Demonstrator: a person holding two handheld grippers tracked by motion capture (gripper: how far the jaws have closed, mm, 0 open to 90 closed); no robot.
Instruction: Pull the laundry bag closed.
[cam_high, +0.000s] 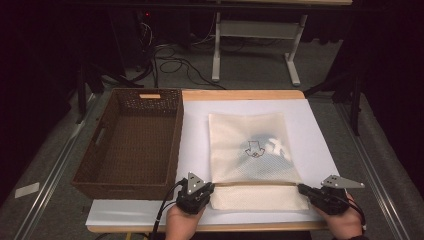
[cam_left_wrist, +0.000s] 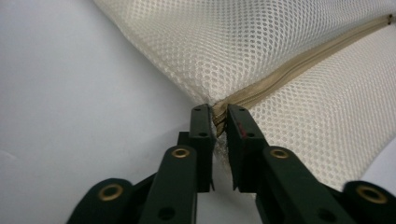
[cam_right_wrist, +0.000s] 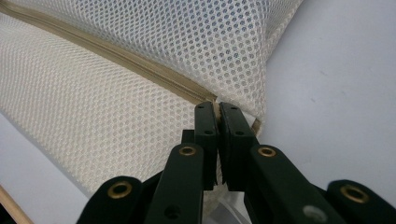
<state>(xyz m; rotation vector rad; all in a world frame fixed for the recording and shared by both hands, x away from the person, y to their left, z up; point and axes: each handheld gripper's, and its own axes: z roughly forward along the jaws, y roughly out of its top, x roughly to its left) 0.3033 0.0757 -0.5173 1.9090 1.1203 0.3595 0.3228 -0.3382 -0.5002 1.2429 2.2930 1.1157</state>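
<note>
- Left hand-held gripper (cam_left_wrist: 219, 119): jaws slightly apart, mesh bag (cam_high: 252, 150) fold corner between them.
- Right hand-held gripper (cam_right_wrist: 217, 114): clamped on bag's opposite fold corner.

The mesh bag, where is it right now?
In the high view the mesh bag lies on the white sheet, right of the brown basket.

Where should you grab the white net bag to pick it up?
Grab the mesh bag at the two ends of its zipper seam, coming in from the near edge. The seam is firm and runs across the bag, and the left gripper and right gripper already sit there.
</note>
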